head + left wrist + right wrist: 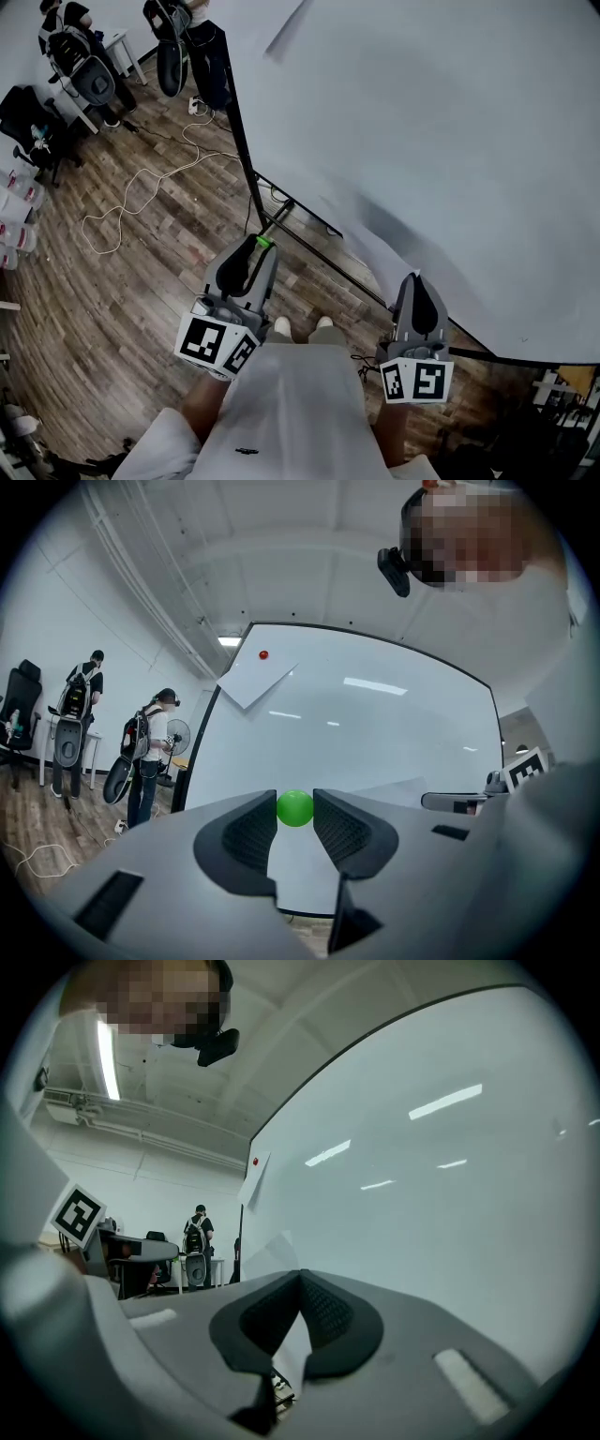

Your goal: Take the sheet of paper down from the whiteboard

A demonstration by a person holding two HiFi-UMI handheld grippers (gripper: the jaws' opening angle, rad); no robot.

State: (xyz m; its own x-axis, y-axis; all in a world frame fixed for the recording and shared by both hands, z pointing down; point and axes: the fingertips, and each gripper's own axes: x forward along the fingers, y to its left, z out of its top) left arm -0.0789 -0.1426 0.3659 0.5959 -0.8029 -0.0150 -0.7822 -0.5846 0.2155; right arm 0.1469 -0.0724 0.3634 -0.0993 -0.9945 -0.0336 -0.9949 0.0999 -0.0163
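Seemingly, left tongs point(295, 803) pinched a green magnet point(295, 809), right tongs point(300, 1279) a loose sheet point(278, 1248); a second sheet point(251, 682) hung pinned at eleven o'clock.

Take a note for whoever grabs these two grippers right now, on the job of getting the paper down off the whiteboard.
Left gripper: shut on a small round green magnet, held clear of the large white whiteboard.
Right gripper: fingers together on what looks like a white sheet of paper, free of the board.
A second white sheet hangs at the board's upper left corner under a small round red magnet.
Done: one sheet appears to be down.
Left: set the sheet and green magnet down; take the red-pinned sheet too if it is wanted.
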